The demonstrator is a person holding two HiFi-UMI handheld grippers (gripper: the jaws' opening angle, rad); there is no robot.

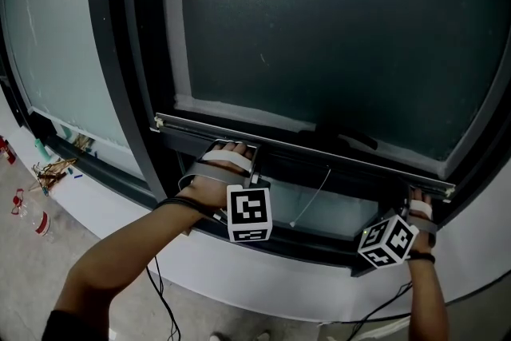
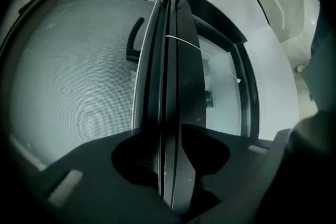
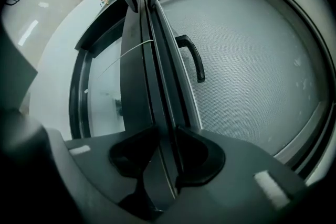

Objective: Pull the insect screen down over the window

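Note:
The insect screen (image 1: pixel 319 28) is a dark mesh that covers most of the window. Its bottom bar (image 1: pixel 319 149) runs slanted from left to lower right. My left gripper (image 1: pixel 242 158) is shut on the bar near its left end, and my right gripper (image 1: pixel 417 202) is shut on it near the right end. In the left gripper view the bar (image 2: pixel 169 76) passes straight between the jaws of the left gripper (image 2: pixel 169 136). In the right gripper view the bar (image 3: pixel 149 71) likewise sits clamped in the right gripper (image 3: pixel 167 136). A thin pull cord (image 1: pixel 311 200) hangs below the bar.
A black handle (image 3: pixel 192 57) sits on the frame behind the mesh. The dark window frame (image 1: pixel 120 92) separates a second pane (image 1: pixel 56 52) at left. Below is a white sill (image 1: pixel 239 275). Bottles (image 1: pixel 20 204) and debris lie on the floor at far left. Cables (image 1: pixel 160 291) hang from my arms.

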